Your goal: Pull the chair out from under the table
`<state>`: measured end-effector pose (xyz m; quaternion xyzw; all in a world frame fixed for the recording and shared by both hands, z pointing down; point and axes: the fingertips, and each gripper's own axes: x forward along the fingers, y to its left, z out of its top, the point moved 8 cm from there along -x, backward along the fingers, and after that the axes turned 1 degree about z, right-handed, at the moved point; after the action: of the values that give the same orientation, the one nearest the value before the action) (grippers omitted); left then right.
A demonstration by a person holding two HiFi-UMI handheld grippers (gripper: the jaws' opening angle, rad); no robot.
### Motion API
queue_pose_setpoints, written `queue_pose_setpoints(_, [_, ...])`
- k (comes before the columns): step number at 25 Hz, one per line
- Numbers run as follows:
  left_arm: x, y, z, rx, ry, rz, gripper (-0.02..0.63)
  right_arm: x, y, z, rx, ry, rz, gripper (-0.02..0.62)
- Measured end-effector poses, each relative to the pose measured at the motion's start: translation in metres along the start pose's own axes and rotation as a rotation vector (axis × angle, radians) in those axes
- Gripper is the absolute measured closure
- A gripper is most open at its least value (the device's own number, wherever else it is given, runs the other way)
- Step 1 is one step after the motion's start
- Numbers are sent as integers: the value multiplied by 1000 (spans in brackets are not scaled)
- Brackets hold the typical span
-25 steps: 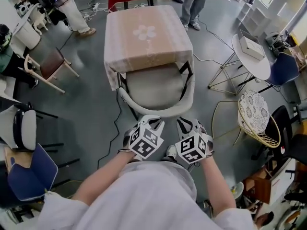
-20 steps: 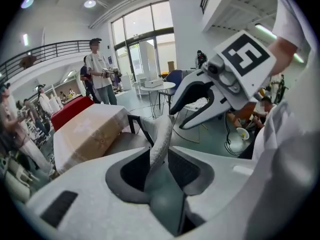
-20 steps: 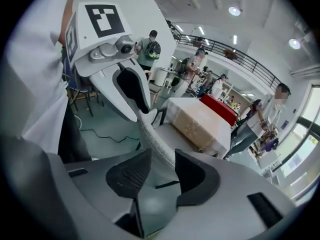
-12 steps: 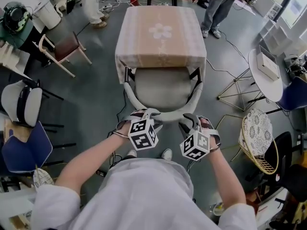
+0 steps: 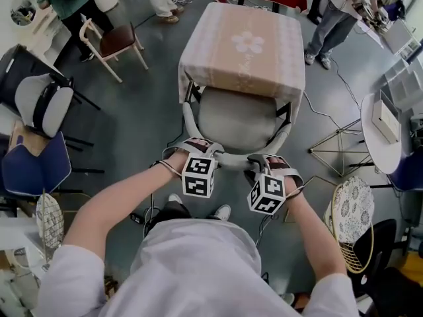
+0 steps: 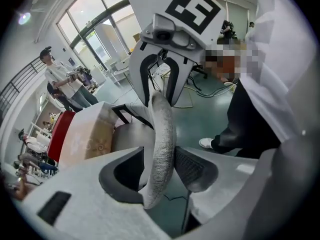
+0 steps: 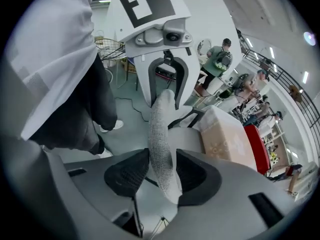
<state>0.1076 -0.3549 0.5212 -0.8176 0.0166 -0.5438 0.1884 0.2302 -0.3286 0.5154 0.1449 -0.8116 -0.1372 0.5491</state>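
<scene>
Seen from the head camera, the left tongs (image 5: pixel 198 146) sit over the curved grey back rail (image 5: pixel 231 158) of the chair (image 5: pixel 238 119). The chair's seat is about half tucked beneath the cloth-draped desk (image 5: pixel 246 45). The right tongs (image 5: pixel 264 162) sit on the same rail, further right. From above, the marker cubes (image 5: pixel 198 176) and the person's hands cover most of both sets of tips, so the grip cannot be read there. The far edge of the seat is lost under the hanging cloth (image 5: pixel 225 84), and whatever the chair stands on is hidden below the seat.

The gripper views fill the gap. The left tongs have just been opening and stand spread, with the woven rail running up between the pads and a clear gap on its left side. The right tongs have also just been opening and stand spread around the rail rather than pinching it. Each gripper view also shows the opposite tongs astride the rail further along.
</scene>
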Motion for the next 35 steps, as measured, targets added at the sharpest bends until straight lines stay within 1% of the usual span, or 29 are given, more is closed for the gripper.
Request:
queue_pose_setpoints(2, [0, 0, 0, -11, 7, -1, 426, 5, 2, 0, -38, 9, 26, 454])
queue_pose_setpoints(6, [1, -1, 1, -23, 26, 8, 427, 15, 1, 0, -55, 14, 16, 464])
queue_pose_setpoints(8, [3, -3, 2, -4, 45, 5, 430, 18, 2, 1, -64, 14, 18, 475])
queue_pose_setpoints(10, [6, -7, 2, 29, 60, -1, 464, 20, 4, 2, -70, 12, 20, 485])
queue_pose_setpoints(12, [6, -9, 2, 40, 70, 12, 479, 20, 4, 4, -65, 17, 23, 501])
queue_pose_setpoints(16, [5, -9, 4, -7, 74, 28, 505, 18, 1, 5, -40, 43, 36, 520])
queue_pose_setpoints(22, [-4, 2, 6, -29, 63, 28, 512, 11, -10, 10, -5, 61, 40, 522])
queue_pose_setpoints(26, [-6, -3, 4, -30, 60, 42, 512, 10, -5, 14, -2, 71, 40, 523])
queue_pose_setpoints(35, [-17, -29, 1, -19, 50, 36, 514, 4, 21, 26, 6, 72, 40, 525])
